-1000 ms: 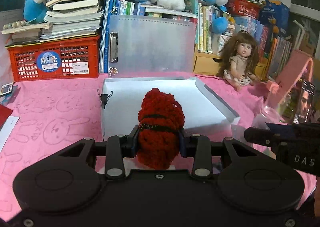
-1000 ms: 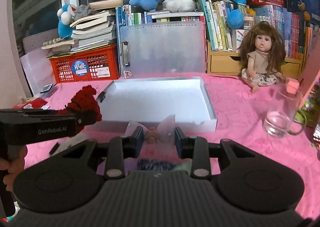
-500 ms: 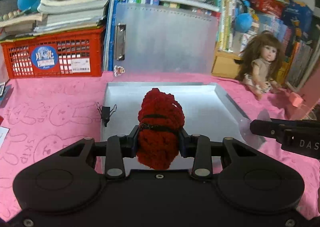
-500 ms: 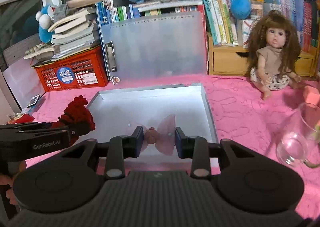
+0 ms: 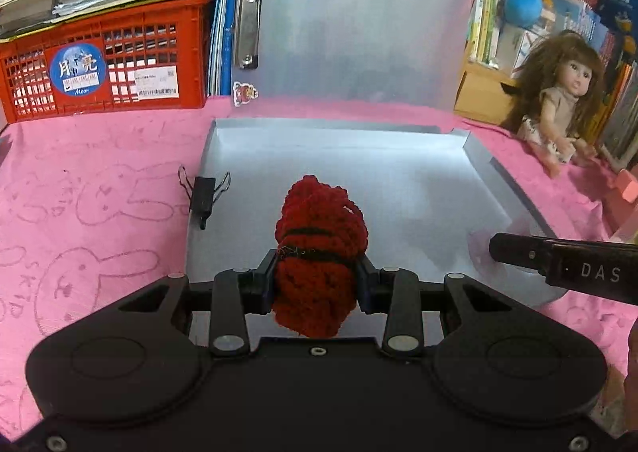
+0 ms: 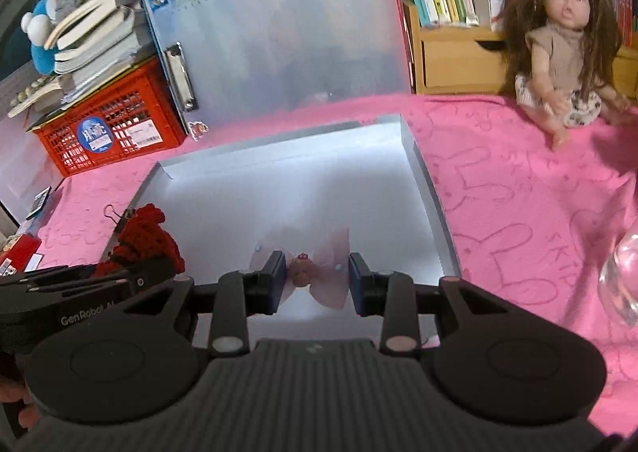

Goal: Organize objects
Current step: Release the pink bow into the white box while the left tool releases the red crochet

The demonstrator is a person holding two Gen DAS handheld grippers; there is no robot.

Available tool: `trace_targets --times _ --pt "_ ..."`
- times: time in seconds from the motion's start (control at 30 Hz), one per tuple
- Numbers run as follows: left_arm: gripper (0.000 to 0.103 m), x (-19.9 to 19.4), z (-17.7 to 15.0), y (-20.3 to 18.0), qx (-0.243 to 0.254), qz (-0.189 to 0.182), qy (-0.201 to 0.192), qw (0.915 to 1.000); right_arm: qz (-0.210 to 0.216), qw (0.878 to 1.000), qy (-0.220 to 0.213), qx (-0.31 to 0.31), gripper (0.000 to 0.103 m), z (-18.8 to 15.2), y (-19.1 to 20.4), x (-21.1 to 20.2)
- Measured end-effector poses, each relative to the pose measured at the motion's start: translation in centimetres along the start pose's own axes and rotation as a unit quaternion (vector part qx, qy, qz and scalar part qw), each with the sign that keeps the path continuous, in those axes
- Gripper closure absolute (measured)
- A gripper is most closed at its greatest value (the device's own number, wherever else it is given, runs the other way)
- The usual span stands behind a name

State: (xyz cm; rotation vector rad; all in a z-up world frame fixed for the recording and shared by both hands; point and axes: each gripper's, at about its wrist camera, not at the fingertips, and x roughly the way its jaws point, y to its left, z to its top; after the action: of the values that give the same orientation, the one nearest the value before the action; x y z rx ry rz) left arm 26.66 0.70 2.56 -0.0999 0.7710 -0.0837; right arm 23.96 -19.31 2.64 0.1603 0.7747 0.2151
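The tray (image 5: 502, 188) lies on the cloth (image 5: 99, 180), a clip (image 5: 203, 194) on its left wall. Behind it a clipboard (image 5: 359, 33) stands against books. A crate (image 5: 107, 57) sits to the left, a doll (image 6: 558, 49) to the right, a glass (image 6: 622, 280) nearer on the right. The yarn (image 5: 319, 256) and bow (image 6: 319, 272) hang over the tray's near part.

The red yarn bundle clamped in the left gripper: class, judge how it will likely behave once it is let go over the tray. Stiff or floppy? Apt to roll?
The red yarn bundle bulges around the left gripper, so it is probably soft and light. Its lumpy knit, tied with black thread, suggests it would slump onto the tray rather than roll.
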Motion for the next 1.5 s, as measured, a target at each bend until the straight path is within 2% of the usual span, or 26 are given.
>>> trace_targets --times 0.23,0.63,0.73,0.8,0.93,1.07,1.27,1.5 --pt "0.067 1.2 -0.3 0.2 0.001 0.007 0.017 0.9998 -0.007 1.000 0.015 0.007 0.065 -0.2 -0.3 1.5" --pt "0.066 1.7 -0.4 0.5 0.003 0.003 0.024 0.9997 -0.013 1.000 0.028 0.001 0.064 -0.7 0.0 2.6" --pt "0.063 1.6 -0.3 0.5 0.004 0.000 0.023 0.9997 -0.015 1.000 0.027 -0.001 0.055 -0.7 0.1 2.5" --pt "0.053 1.3 -0.3 0.4 0.005 -0.004 0.025 0.9997 -0.014 1.000 0.021 0.001 0.043 -0.6 0.1 2.3" --pt "0.040 0.0 -0.1 0.2 0.012 -0.011 0.010 0.9998 -0.008 1.000 0.009 -0.001 0.038 -0.4 0.3 1.3" --pt "0.021 -1.8 0.1 -0.3 0.027 -0.015 -0.009 0.9995 -0.007 1.000 -0.009 -0.014 0.031 -0.2 0.8 -0.1" --pt "0.015 -4.9 -0.2 -0.5 0.027 -0.028 -0.031 0.9988 0.004 0.999 -0.044 -0.025 0.015 -0.1 0.9 -3.2" --pt "0.013 -8.7 -1.7 0.0 0.023 -0.037 -0.064 0.9970 0.002 0.995 -0.089 -0.033 0.005 -1.5 0.7 -7.1"
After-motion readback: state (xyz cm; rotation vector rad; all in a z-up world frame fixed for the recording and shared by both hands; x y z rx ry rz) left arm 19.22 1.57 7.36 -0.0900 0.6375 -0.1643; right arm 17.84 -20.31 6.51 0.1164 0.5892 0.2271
